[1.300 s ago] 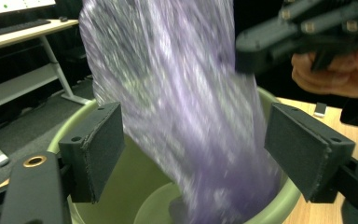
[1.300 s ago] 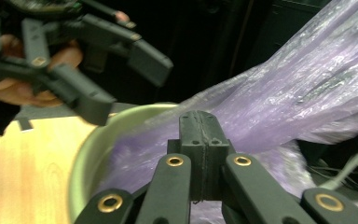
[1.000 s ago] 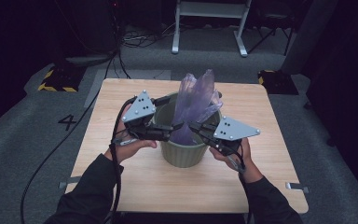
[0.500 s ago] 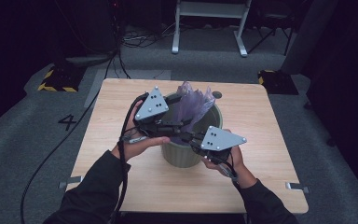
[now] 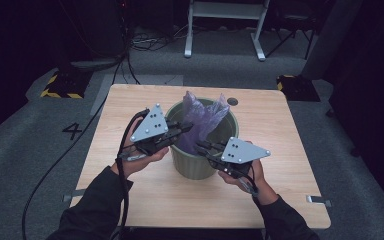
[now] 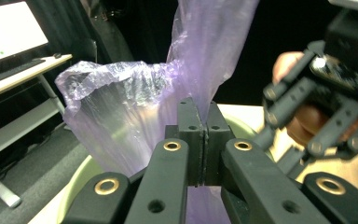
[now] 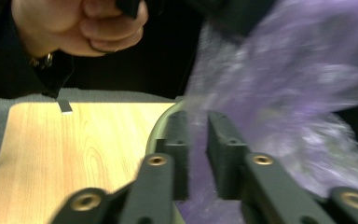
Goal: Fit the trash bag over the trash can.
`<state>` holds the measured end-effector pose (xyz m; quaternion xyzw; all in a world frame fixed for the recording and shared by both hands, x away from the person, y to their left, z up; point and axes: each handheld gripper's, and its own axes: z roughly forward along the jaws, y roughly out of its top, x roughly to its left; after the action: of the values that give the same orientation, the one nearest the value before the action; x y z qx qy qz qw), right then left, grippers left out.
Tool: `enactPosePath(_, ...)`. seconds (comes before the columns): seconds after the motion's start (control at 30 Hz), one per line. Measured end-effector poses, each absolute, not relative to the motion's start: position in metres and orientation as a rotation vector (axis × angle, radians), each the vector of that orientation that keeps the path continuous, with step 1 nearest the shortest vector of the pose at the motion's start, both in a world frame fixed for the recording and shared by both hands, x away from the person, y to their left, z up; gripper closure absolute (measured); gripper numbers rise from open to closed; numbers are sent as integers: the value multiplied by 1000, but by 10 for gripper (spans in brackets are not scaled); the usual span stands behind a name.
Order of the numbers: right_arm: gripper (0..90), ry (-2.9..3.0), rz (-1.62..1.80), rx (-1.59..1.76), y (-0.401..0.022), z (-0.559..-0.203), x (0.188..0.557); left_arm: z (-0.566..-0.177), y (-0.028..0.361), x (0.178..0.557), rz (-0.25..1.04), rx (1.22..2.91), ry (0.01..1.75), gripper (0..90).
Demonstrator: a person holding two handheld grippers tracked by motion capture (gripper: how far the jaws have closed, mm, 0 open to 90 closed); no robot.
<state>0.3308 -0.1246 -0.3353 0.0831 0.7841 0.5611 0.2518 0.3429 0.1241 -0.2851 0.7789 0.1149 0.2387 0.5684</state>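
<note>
I see thin purple plastic bag (image 5: 203, 119) standing in round green plastic bin (image 5: 200, 167) at table (image 5: 130, 185) middle, long axis upright, top pointing up. My left gripper (image 6: 198, 140) just closed, pinching bag film, reaching level over rim. My right gripper (image 7: 196, 154) just opening, narrow gap, film between jaws, angled over near rim.
</note>
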Motion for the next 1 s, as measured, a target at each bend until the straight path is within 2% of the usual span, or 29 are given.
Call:
enactPosePath(0.13,621,2128,1540,253,-134,-336,328,-292,131,336,566,1824,258,893)
enactPosePath(0.37,479,2091,1534,341,-150,-333,334,-301,143,321,537,1799,231,892)
enactPosePath(0.73,262,2067,1359,560,-162,-324,384,-315,152,315,513,1803,230,882)
enactPosePath(0.93,266,2190,1303,472,-156,-318,398,-319,158,312,513,1788,235,873)
enactPosePath(1.0,301,2222,1286,457,-155,-319,400,-320,161,311,506,1777,244,873)
